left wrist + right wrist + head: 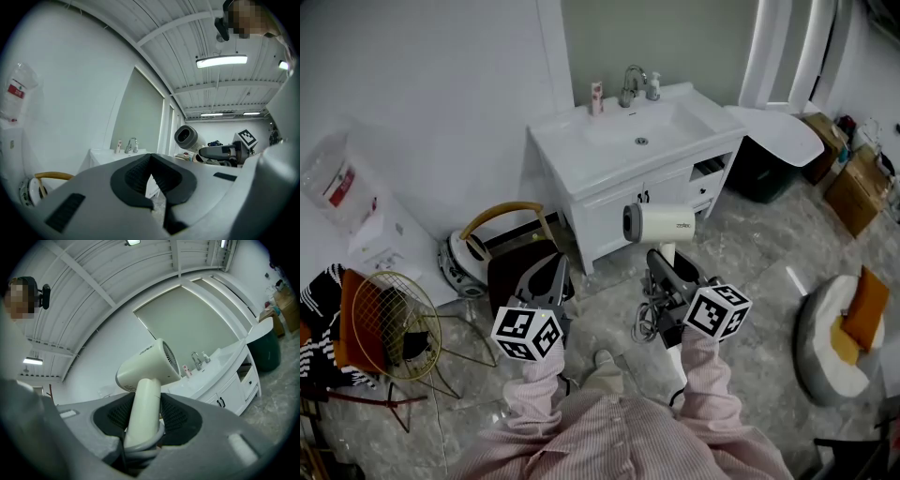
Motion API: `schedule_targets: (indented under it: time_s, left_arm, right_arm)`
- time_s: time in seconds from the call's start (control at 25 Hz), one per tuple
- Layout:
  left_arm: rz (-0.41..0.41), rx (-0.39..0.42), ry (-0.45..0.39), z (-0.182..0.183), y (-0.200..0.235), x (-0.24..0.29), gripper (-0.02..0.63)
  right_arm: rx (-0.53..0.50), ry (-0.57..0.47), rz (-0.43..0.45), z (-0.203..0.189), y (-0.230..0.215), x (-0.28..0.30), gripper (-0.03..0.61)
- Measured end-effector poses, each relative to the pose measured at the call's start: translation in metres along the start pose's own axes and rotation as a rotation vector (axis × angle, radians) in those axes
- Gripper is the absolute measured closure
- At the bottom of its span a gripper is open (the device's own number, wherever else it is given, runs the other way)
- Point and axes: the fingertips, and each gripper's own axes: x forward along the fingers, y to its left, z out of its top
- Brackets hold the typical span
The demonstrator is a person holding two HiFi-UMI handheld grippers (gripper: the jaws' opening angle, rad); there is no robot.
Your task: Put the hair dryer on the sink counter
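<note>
A cream hair dryer (659,223) hangs in the air in front of the white sink counter (581,150), barrel level and nozzle to the left. My right gripper (668,265) is shut on its handle, and the coiled cord (645,319) hangs below. In the right gripper view the pads clamp the handle (143,413) and the counter (220,362) lies ahead on the right. My left gripper (551,279) is beside it, left of the dryer, shut and holding nothing. In the left gripper view its tips (150,159) meet, with the dryer (187,137) on the right and the counter (110,153) ahead.
A faucet (631,84) and a small bottle (596,97) stand at the back of the basin. A dark chair with a curved wooden back (511,220) sits left of the cabinet, a wire chair (389,323) farther left. A dark bin (769,169), boxes (853,183) and a round cushion (839,337) are on the right.
</note>
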Motion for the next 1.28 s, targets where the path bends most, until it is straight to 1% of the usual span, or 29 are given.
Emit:
schedule_targets:
  time_s: [0.32, 0.64, 1.08, 1.28]
  left_arm:
    - [-0.004, -0.026, 0.005, 0.007, 0.047, 0.055, 0.617]
    - [0.021, -0.037, -0.015, 0.018, 0.101, 0.095, 0.616]
    - [0.037, -0.058, 0.029, 0.001, 0.136, 0.129, 0.617]
    - [0.049, -0.065, 0.038, -0.005, 0.156, 0.162, 0.617]
  right_arm:
    - [-0.001, 0.01, -0.01, 0.019, -0.027, 0.069, 0.408]
    - [-0.008, 0.027, -0.001, 0.028, -0.045, 0.139, 0.408]
    - [0.035, 0.057, -0.019, 0.022, -0.078, 0.185, 0.408]
    - [0.05, 0.061, -0.016, 0.026, -0.104, 0.214, 0.408]
